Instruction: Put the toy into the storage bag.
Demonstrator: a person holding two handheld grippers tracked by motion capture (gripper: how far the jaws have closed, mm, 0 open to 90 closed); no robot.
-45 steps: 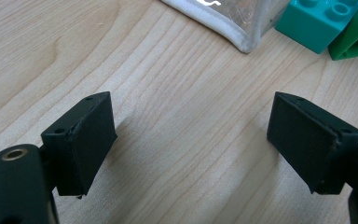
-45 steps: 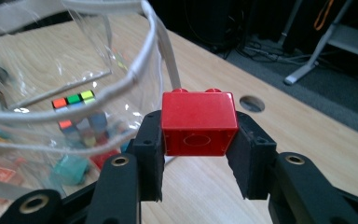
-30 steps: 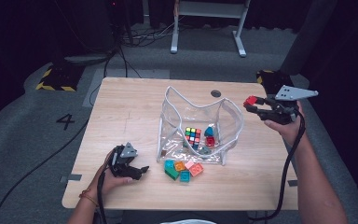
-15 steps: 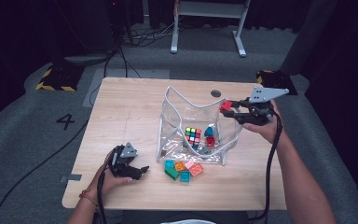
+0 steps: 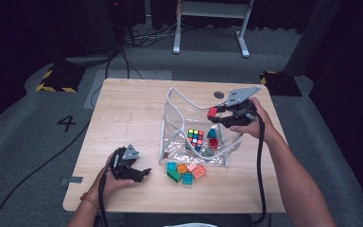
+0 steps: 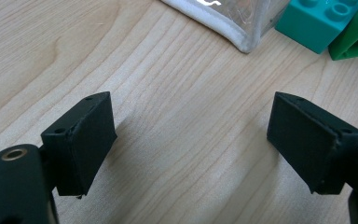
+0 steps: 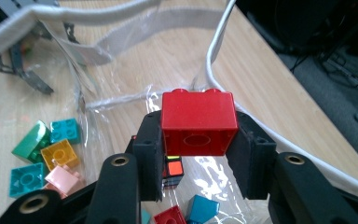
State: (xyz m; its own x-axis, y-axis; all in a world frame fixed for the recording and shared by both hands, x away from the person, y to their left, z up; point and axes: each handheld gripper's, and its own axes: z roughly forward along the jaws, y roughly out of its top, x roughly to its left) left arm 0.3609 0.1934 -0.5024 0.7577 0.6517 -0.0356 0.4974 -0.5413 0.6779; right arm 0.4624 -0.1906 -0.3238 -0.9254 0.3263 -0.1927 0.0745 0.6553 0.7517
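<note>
A clear plastic bag point(image 5: 175, 123) with a white rim stands open on the wooden table point(image 5: 127, 113). Inside lie a colour cube point(image 5: 195, 138), a teal brick and a red brick point(image 5: 213, 143). My right gripper point(image 5: 216, 113) hangs over the bag's opening, shut on a red brick point(image 7: 199, 123) that sits squarely between its pads. Several loose bricks, teal point(image 5: 171, 167), orange, green and pink, lie on the table in front of the bag. My left gripper point(image 5: 144, 172) rests open on the table at the front left, with bare wood between its fingers point(image 6: 81, 140).
The bag's white rim point(image 7: 214, 60) arches beside the held brick. A teal brick point(image 6: 314, 23) and a green one point(image 6: 356, 39) lie just beyond the left gripper's jaws. A dark round mark point(image 5: 219, 94) sits at the table's back. A white stand point(image 5: 210, 23) is on the floor behind.
My right gripper has carried the red brick leftward from the table's right side to above the bag's opening. The left gripper has stayed in place.
</note>
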